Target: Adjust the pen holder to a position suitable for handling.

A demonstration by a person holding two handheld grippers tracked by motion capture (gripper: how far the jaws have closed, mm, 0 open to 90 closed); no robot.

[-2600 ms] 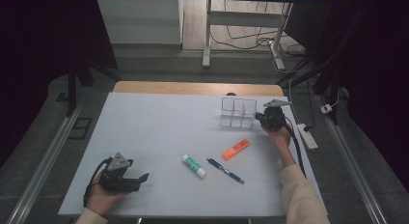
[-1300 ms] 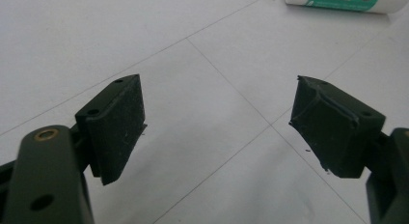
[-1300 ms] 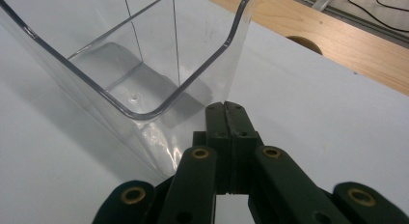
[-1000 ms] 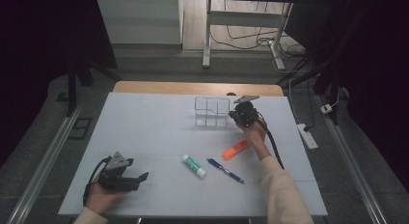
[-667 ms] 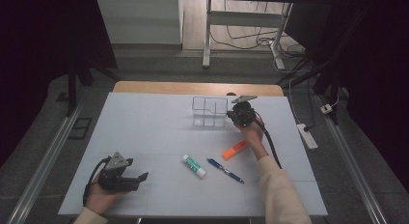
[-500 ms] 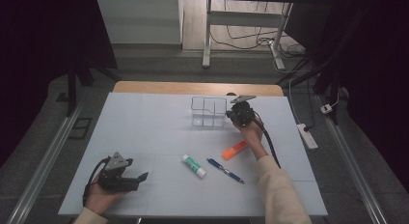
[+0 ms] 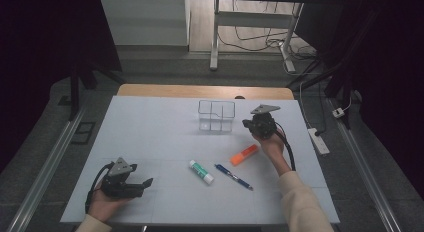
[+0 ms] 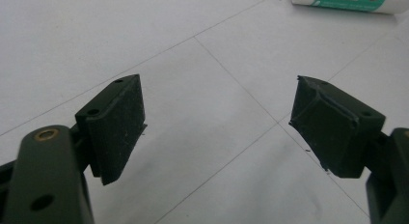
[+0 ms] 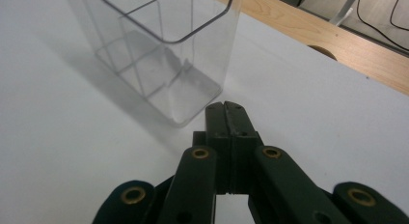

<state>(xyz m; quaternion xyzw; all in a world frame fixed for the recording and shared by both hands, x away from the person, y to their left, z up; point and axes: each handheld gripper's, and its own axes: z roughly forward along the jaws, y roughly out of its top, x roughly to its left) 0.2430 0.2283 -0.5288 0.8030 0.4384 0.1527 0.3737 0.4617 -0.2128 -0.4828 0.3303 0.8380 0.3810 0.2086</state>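
Writing: a barcode and small print are seen on the teal label of the glue stick (image 8: 345,1); no word can be read.
Counted: one glue stick, one pen (image 7: 233,176), one orange marker (image 7: 244,154), one clear four-compartment organizer (image 7: 216,115).
Right gripper (image 9: 226,109): jaws pressed together, nothing held, just beside the organizer's corner.
Left gripper (image 8: 217,125): jaws wide apart, nothing held, over the table (image 7: 150,127).

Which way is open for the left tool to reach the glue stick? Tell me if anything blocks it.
Probably yes. The left tool stands open on the bare white table, and the glue stick lies ahead of it with nothing between them.
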